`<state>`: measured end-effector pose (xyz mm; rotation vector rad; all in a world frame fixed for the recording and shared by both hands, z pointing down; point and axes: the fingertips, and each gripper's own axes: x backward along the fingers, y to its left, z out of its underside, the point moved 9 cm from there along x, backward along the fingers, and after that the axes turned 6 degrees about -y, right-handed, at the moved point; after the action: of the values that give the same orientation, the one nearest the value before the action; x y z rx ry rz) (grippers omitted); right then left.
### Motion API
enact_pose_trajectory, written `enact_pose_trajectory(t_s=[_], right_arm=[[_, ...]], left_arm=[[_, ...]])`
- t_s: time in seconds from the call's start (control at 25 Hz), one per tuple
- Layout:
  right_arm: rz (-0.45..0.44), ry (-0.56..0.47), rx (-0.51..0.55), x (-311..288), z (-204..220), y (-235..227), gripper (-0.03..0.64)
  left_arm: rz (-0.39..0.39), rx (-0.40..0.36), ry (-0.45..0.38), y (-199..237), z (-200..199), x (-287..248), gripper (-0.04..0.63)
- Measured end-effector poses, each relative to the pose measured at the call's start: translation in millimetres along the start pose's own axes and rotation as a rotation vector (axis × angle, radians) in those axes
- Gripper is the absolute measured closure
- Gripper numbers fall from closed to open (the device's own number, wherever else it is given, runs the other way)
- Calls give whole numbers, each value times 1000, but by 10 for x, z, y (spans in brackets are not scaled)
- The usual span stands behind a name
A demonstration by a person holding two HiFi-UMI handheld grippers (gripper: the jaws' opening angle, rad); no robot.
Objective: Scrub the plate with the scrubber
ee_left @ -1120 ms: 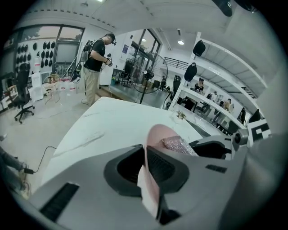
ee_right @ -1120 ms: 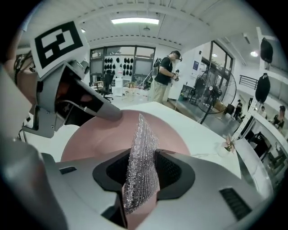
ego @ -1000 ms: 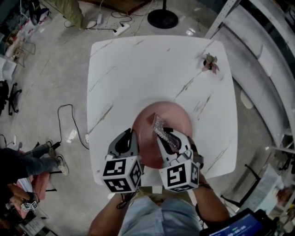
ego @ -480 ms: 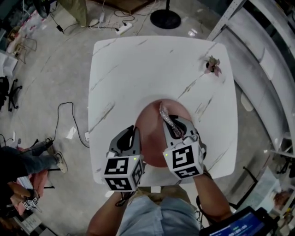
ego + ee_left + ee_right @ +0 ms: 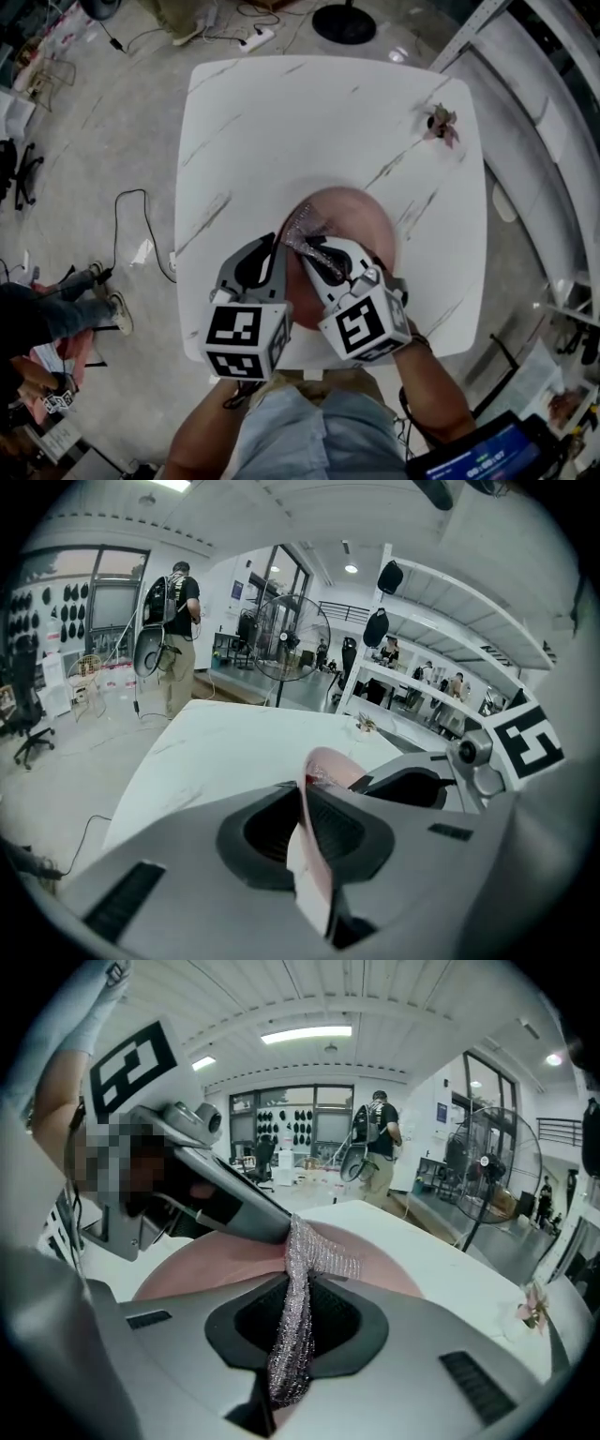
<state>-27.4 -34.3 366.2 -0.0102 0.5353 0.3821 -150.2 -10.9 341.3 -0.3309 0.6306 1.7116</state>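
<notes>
Left gripper (image 5: 305,794) is clamped hard on the near-left rim of the pink plate (image 5: 356,220), and in the left gripper view that rim runs edge-on straight up between the two jaws, both pads pressing on it. Over to the right gripper (image 5: 298,1288), and it is pinched tight on the silvery mesh scrubber (image 5: 292,1321), a strip of it hanging down between the jaws while the loose end fans out above the tips. From the head view the plate sits at the near edge of the white marbled table (image 5: 309,122), right in front of the person, with both grippers angled down over it from the near side. That scrubber lies on the plate's left part, and its free end is touching the tip of the left gripper. The two marker cubes sit side by side, close together, over the table's near edge. Far right corner of the table, a small pinkish sprig (image 5: 441,124), well apart from the action. Back in the room, a person with a backpack (image 5: 173,621) stands beside a big floor fan (image 5: 291,639)
</notes>
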Motion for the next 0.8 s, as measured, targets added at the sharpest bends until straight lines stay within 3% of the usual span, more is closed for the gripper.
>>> enact_pose_trajectory(t_s=[0.28, 0.48, 0.8], right_arm=[[-167, 11, 125, 51, 76, 123, 563], [-284, -41, 214, 106, 58, 318, 563], [-424, -64, 243, 174, 71, 556, 563]], left_arm=[[-3, 8, 12, 61, -10, -15, 571], [12, 30, 29, 103, 51, -20, 571], [24, 24, 46, 134, 73, -22, 571]])
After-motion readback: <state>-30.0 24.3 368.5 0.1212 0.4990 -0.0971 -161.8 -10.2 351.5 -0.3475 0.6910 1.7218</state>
